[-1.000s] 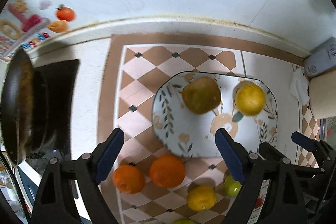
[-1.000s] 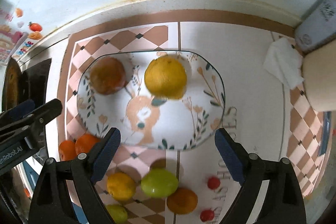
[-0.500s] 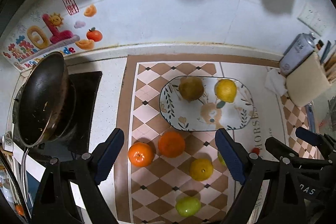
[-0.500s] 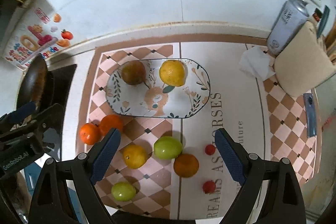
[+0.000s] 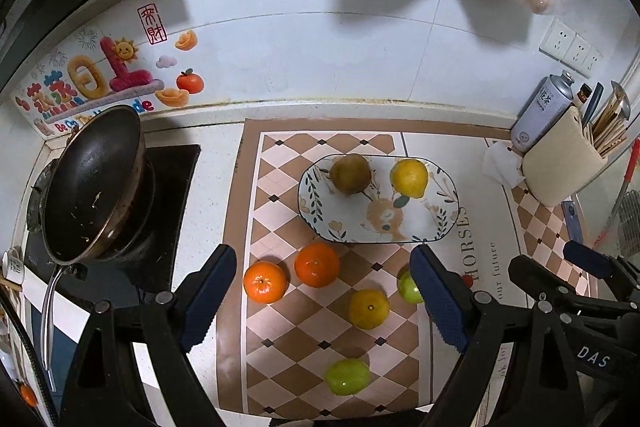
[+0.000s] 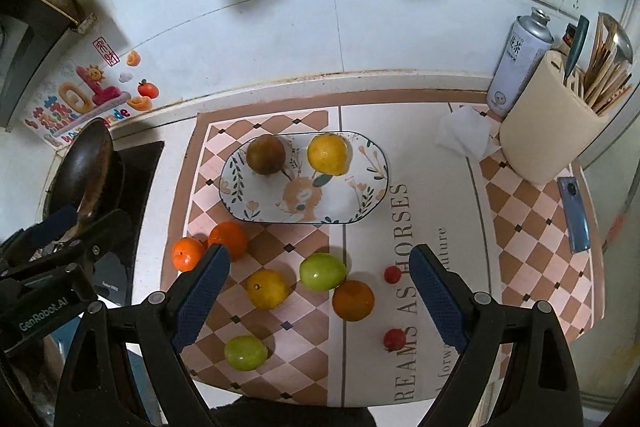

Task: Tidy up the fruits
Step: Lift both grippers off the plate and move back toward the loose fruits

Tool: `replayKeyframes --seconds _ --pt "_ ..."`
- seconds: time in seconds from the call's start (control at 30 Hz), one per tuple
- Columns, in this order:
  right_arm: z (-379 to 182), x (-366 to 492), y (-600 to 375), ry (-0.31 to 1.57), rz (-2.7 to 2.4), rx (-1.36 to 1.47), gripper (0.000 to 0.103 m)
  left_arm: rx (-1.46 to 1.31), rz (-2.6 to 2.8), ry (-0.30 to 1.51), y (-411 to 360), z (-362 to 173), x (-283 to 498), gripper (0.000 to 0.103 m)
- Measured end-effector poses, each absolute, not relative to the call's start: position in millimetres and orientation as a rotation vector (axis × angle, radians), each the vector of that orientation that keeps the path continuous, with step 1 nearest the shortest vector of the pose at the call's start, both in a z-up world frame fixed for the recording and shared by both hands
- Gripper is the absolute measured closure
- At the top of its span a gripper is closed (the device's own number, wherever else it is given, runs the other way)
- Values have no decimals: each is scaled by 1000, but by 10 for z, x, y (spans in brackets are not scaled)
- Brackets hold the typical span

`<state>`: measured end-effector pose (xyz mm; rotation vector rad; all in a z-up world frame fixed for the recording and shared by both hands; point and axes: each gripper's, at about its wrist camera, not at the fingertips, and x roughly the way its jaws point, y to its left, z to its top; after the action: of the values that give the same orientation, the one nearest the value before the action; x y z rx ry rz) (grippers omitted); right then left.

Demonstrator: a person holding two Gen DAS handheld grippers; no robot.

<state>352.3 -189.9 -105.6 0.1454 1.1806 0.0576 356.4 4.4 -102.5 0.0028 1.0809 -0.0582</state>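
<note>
Both grippers (image 5: 324, 291) (image 6: 318, 287) spread wide, holding nothing, above loose fruit. Plate (image 6: 244, 211) carrying brown fruit (image 6: 265, 154) and lemon (image 6: 328, 153). Right view only: two red berries (image 6: 392, 274), phone (image 6: 575, 213). Left view only: whole wok (image 5: 94, 183).

mat (image 6: 400, 227): "REAMS AS HORSES", "forw", "our future" | left gripper (image 6: 36, 315): "GenRobot.AI" | right gripper (image 5: 592, 361): "DAS" | wall sticker (image 5: 148, 25): "来财" | spray can (image 6: 516, 45): Chinese print, illegible
</note>
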Motion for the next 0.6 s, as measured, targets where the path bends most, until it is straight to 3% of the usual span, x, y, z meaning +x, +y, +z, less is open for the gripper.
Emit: replayKeyframes --seconds 0.1,0.17,0.6 --pt "-1100 3524 -1933 1177 62 179 10 1 -55 1099 49 -1091 3600 13" --pt "-1183 3546 -1958 1188 59 193 10 -3 -42 1123 84 -1195 3656 0" --pt "-2774 3923 -1964 1506 69 286 11 -88 136 1393 780 -2292 3955 0"
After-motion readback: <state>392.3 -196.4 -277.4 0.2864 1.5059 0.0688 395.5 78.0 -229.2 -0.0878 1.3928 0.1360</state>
